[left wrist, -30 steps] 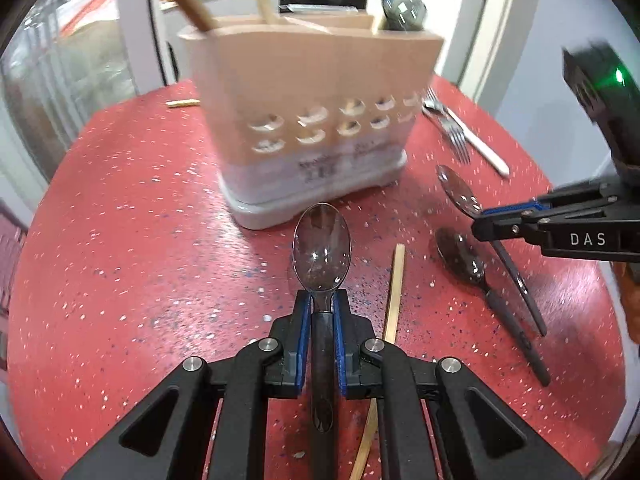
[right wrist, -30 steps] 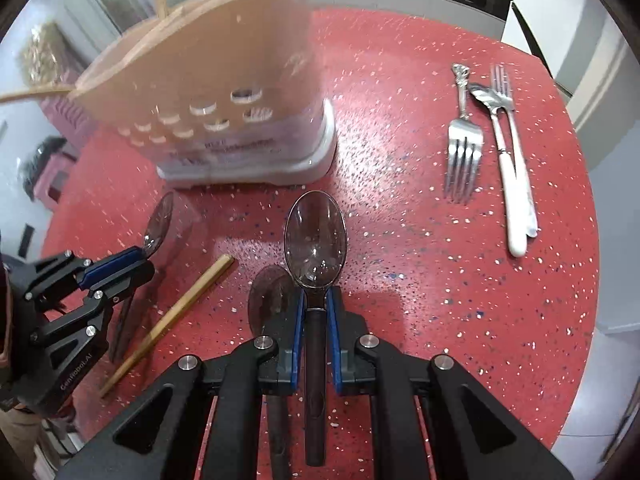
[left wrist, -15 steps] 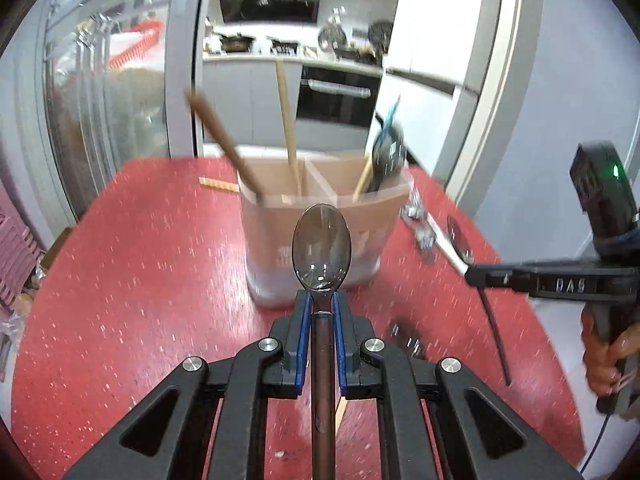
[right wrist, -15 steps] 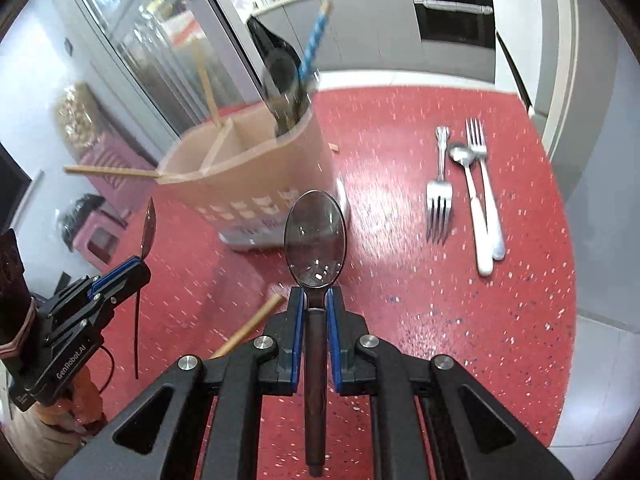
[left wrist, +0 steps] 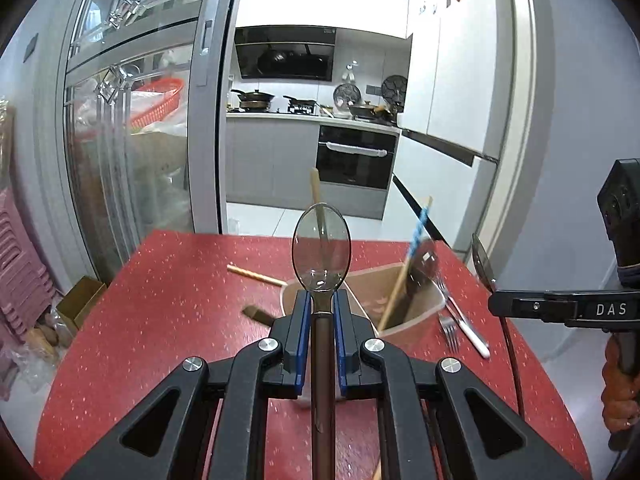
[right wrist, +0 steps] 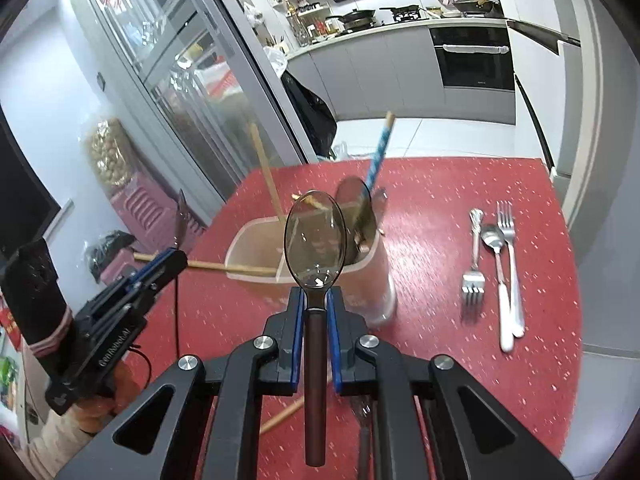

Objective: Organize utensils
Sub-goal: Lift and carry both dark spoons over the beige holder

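Note:
My left gripper (left wrist: 321,308) is shut on the neck of a dark-handled spoon (left wrist: 321,248), held up over the red table (left wrist: 168,320). My right gripper (right wrist: 316,308) is likewise shut on a second dark-handled spoon (right wrist: 315,240). Both spoons hover above and in front of the beige utensil holder (right wrist: 256,244), whose compartments hold chopsticks, a blue-striped stick (right wrist: 378,156) and a dark spoon. In the left wrist view the holder (left wrist: 404,284) lies behind my fingers, and the right gripper (left wrist: 496,304) shows at the right edge. The right wrist view shows the left gripper (right wrist: 176,260) at the left.
Two forks (right wrist: 474,268) and a white-handled spoon (right wrist: 498,280) lie on the table right of the holder. A loose chopstick (right wrist: 296,404) and another dark spoon (right wrist: 362,412) lie near the front edge. One chopstick (left wrist: 256,276) lies behind the holder. A glass sliding door stands left.
Both grippers have risen off the table with their spoons and tilted upward. The holder now sits lower in both views and its open top shows.

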Demonstrator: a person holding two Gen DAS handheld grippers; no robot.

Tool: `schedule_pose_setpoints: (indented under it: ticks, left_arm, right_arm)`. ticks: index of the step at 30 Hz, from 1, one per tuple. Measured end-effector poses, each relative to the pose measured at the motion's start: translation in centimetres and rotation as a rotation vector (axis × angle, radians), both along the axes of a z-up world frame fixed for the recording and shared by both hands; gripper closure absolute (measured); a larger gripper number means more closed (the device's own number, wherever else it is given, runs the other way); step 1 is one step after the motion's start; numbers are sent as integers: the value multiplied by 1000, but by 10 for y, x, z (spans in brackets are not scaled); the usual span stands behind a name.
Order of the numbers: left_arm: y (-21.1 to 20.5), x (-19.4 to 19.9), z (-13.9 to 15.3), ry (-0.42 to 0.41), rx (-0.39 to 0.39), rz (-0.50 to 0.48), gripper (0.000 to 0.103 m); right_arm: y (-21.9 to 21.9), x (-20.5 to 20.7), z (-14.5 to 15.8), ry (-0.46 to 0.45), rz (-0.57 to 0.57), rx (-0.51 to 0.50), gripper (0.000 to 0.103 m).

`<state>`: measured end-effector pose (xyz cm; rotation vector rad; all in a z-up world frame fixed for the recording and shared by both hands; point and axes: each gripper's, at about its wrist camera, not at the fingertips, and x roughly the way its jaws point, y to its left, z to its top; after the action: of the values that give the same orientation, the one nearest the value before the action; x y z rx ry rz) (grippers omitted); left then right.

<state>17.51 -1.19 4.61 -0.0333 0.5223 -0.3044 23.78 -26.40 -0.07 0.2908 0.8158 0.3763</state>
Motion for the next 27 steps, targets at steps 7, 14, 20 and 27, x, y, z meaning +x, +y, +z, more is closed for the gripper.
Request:
schedule_pose_setpoints:
  ticks: [7, 14, 20, 27]
  left_arm:
    - [-3, 34, 8, -45, 7, 15, 68]
    - [-7, 67, 16, -66, -8, 36, 68]
    - [-10, 90, 19, -83, -37, 56, 68]
    - [-11, 100, 20, -105, -132, 90, 68]
  right_arm:
    - [8, 28, 9, -37, -11, 38, 91]
    - [11, 54, 21, -93, -40, 73, 91]
    - [14, 73, 23, -150, -82, 74, 91]
    - [28, 84, 14, -235, -110, 3, 91]
